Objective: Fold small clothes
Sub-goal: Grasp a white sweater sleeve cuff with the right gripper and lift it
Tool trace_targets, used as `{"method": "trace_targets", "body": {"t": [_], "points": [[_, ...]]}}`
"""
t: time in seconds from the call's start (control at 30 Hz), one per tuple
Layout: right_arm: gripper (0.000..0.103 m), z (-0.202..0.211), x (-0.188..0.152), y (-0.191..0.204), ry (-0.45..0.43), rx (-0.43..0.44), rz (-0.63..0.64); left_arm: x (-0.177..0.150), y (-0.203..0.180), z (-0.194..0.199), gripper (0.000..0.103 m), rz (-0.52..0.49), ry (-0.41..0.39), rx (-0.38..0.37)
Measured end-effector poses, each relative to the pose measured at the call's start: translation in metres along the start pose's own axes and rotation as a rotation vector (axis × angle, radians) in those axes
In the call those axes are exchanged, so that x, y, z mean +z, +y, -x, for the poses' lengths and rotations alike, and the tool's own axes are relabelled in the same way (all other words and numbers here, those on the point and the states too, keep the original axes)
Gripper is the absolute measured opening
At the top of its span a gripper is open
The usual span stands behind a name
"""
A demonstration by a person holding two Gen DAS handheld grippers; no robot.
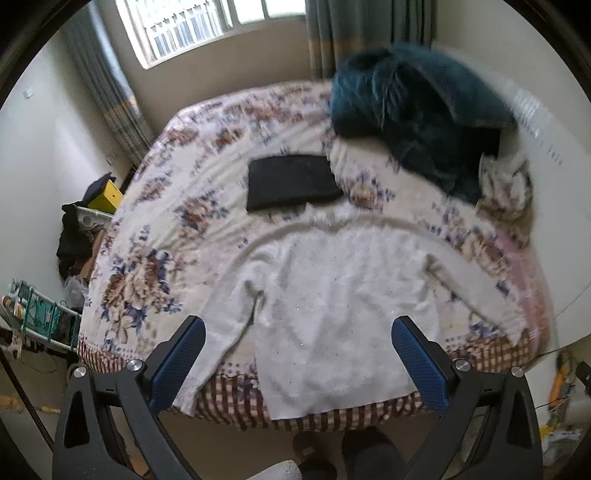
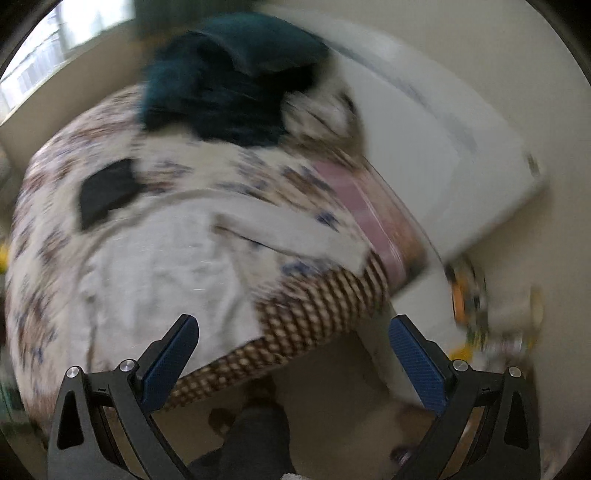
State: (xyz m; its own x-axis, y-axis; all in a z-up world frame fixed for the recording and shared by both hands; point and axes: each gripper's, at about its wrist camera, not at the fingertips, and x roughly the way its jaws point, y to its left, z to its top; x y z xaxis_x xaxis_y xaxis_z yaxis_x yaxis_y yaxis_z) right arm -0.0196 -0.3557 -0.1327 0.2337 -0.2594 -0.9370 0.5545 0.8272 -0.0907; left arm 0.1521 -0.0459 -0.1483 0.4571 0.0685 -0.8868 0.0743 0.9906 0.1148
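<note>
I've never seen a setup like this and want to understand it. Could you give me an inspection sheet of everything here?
Surface: bed with a floral cover, checked border at the near edge.
Job's things: white sweater spread flat, hem overhanging the near edge; black folded garment lying beyond it.
Clutter: teal fluffy heap at the far right of the bed.
Tongs: left tongs open, empty, above the sweater's hem; right tongs open, empty, over the bed's near right corner.
Cables: nothing seen for certain.
Surroundings: window, curtains, yellow box left of the bed; right view blurred.
</note>
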Motion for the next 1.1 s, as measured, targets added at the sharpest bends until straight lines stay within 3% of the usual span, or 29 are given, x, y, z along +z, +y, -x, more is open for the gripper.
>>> {"method": "trace_targets", "body": {"t": [0.17,0.3,0.43,0.5,0.6,0.73,0.8,0.9,1.07,1.1], "points": [[0.103,-0.153,0.012,-0.098,0.176,0.01,-0.346,-0.004,-0.038,-0.1,0.103,-0.071,0.139,0.08],[0.102,-0.283,0.021,-0.16,0.261,0.053,-0.607,-0.014,-0.059,-0.189,0.103,-0.057,0.239,0.114],[0.093,-0.392,0.017,-0.189,0.287,0.072,-0.8,-0.04,-0.081,-0.282,0.103,-0.046,0.354,0.156],[0.083,-0.45,0.009,-0.199,0.32,0.084,-0.893,-0.056,-0.087,-0.323,0.103,-0.037,0.42,0.157],[0.076,-0.508,0.002,-0.203,0.34,0.121,-0.999,-0.075,-0.093,-0.362,0.103,-0.046,0.468,0.154],[0.075,-0.533,0.0,-0.205,0.22,0.107,-1.137,-0.086,-0.099,-0.398,0.103,-0.062,0.487,0.128],[0.066,-0.532,0.003,-0.197,0.162,0.055,-1.167,-0.088,-0.096,-0.401,0.103,-0.05,0.473,0.111],[0.052,-0.525,0.013,-0.177,0.143,-0.015,-1.121,-0.091,-0.09,-0.396,0.103,-0.024,0.47,0.093],[0.049,-0.526,0.039,-0.153,0.145,-0.028,-1.063,-0.097,-0.08,-0.387,0.103,-0.007,0.47,0.056],[0.034,-0.527,0.043,-0.15,0.148,-0.047,-1.063,-0.097,-0.078,-0.386,0.103,-0.017,0.48,0.054]]}}
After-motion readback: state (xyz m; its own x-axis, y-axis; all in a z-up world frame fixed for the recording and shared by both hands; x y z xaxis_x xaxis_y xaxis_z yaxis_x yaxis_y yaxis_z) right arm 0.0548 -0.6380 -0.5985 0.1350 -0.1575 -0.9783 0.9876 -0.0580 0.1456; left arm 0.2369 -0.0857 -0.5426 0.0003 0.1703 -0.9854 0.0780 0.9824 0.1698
